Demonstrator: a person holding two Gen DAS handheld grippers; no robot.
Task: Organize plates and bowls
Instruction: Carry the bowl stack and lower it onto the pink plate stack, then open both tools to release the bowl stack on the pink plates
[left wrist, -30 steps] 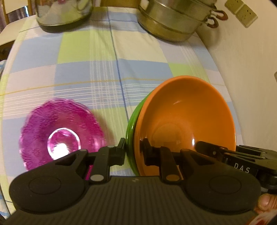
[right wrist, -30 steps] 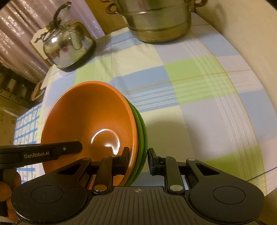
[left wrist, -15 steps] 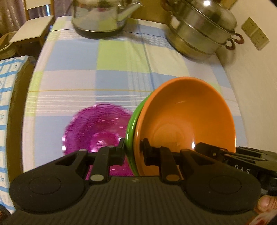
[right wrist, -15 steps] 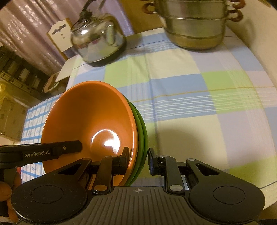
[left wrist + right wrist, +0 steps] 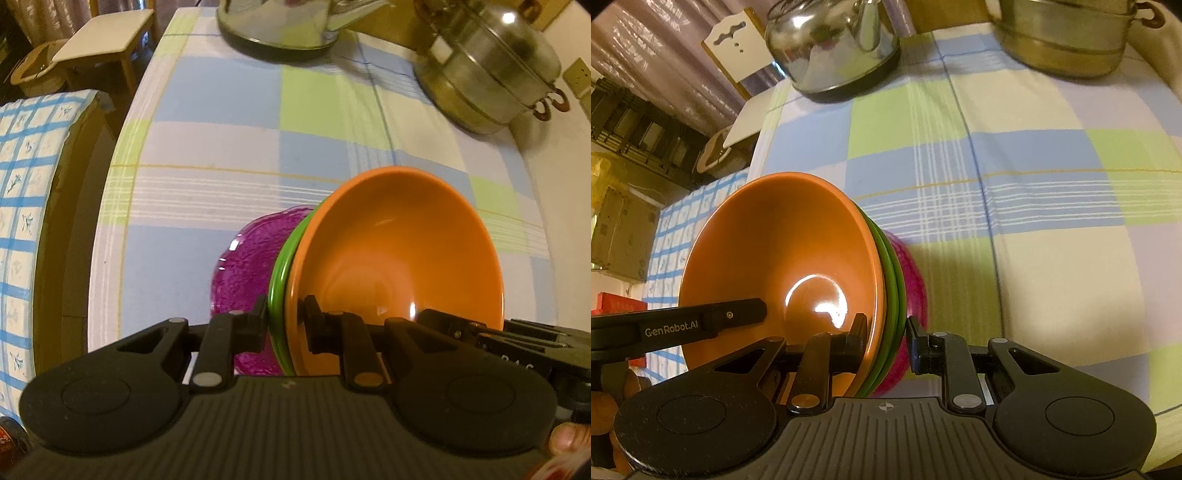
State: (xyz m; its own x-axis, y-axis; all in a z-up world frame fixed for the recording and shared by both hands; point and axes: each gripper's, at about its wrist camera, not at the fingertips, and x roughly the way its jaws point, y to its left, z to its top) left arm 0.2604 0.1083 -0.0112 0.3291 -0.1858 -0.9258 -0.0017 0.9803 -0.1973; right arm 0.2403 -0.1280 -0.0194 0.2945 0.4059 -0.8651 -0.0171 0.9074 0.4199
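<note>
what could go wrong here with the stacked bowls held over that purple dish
1. Both grippers, left and right, pinch only the rims of the nested orange bowl and green bowl; the stack might slip or tilt.
2. The purple glass dish sits right beneath, so a hard set-down could chip it.

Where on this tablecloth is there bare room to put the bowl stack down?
Bare cloth between the kettle and the purple plate, and right of the stack toward the wall. The far edge, by kettle and steamer pot, is crowded.
</note>
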